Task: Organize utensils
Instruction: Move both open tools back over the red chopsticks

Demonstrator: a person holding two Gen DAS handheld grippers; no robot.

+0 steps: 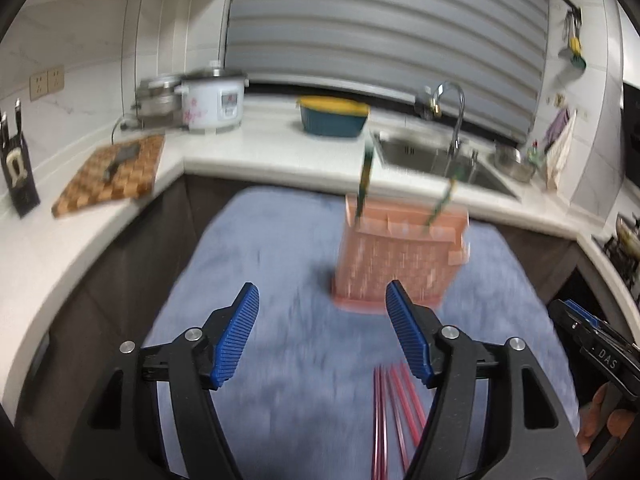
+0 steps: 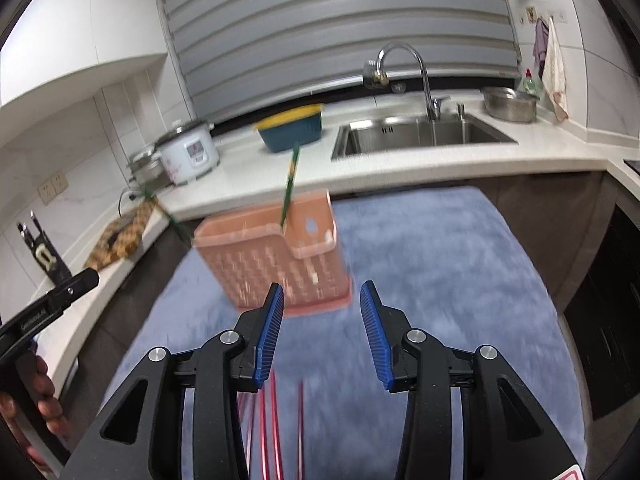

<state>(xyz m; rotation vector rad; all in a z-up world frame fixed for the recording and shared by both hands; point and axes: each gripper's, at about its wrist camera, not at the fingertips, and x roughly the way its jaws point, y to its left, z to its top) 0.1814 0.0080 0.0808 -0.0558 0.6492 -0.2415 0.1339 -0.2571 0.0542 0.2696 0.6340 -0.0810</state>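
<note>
Here, red chopsticks (image 2: 272,432) on the cloth beneath both grippers' parted, empty jaws

White letters reading "DAS" stand on the black body of the right hand-held gripper (image 1: 600,344), at about four o'clock in the left wrist view. In the right wrist view, small pale lettering runs along the black arm of the left hand-held gripper (image 2: 44,304) at about nine o'clock, too blurred to read. Red markings on the white rice cooker (image 1: 212,104) are illegible.
</note>
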